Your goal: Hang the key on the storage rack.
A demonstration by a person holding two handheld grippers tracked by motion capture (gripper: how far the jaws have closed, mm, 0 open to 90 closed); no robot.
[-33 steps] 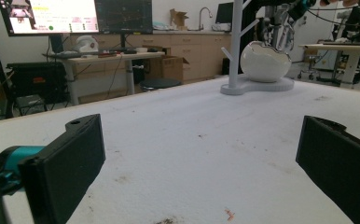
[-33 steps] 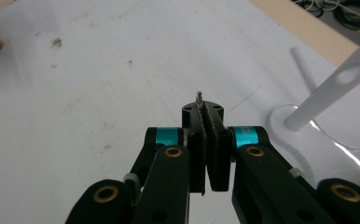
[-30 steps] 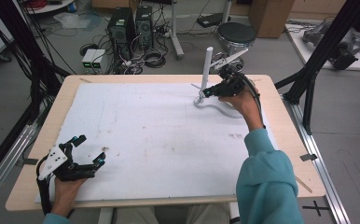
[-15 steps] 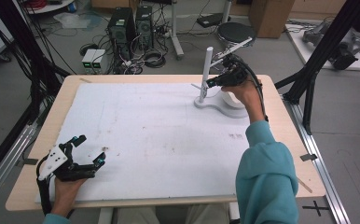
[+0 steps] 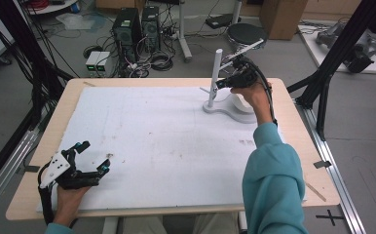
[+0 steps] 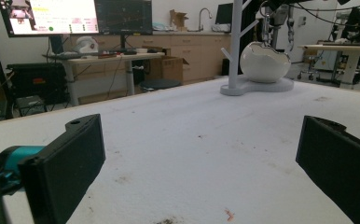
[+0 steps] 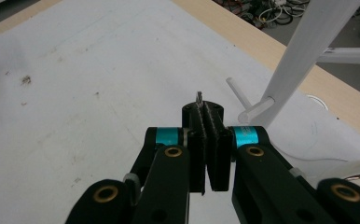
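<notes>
- The jaws of the left gripper [image 5: 89, 158] are held wide apart over the worktop [image 5: 166, 141], nothing between them, as if kept ready.
- The jaws of the right gripper [image 7: 207, 122] are pressed together on a thin metal piece [image 7: 199, 98], apparently the mug's handle, held near a peg of the white rack [image 5: 216, 78]; the white mug [image 6: 265, 62] hangs above the rack's base.

Light wooden table [image 5: 298, 141], topped by a white foam sheet [image 5: 166, 136] covering most of it, lightly stained. White stand [image 5: 214, 80] with pegs rests at far right of sheet.
</notes>
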